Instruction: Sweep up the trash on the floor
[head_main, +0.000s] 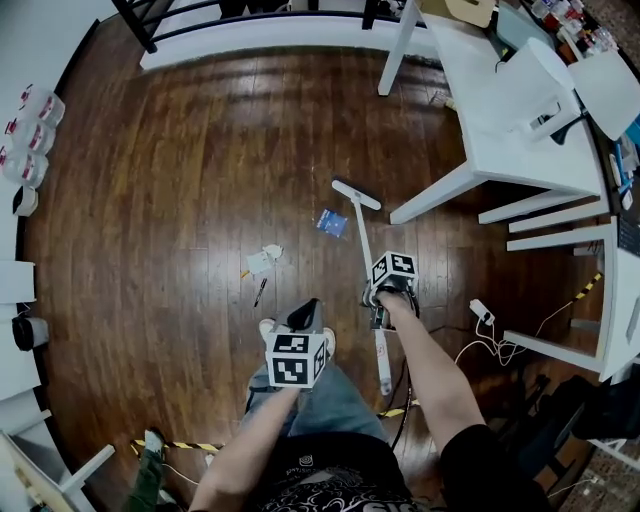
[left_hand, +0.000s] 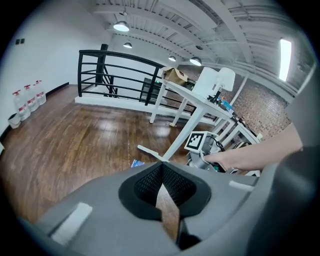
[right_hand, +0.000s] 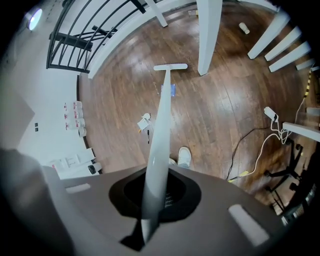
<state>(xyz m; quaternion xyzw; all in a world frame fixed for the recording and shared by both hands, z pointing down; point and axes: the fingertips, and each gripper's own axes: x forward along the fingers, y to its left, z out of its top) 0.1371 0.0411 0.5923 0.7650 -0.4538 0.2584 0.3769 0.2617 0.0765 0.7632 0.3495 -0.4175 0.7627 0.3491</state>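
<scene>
I find no text or number I can read here. The red labels on the bottles (head_main: 25, 135) are too small for me to make out.

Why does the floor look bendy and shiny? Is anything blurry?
Head view: the wide lens curves the brown wooden floor and darkens the corners; pale glare streaks near the top. Left gripper view: bright ceiling lamps reflect off it. Right gripper view: the long white broom handle blurs close to the camera.

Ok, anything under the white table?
Between the legs of the white table, bare wood floor shows, with one small pale roll lying near them. In the head view the tabletop covers the rest of the floor beneath it.
</scene>
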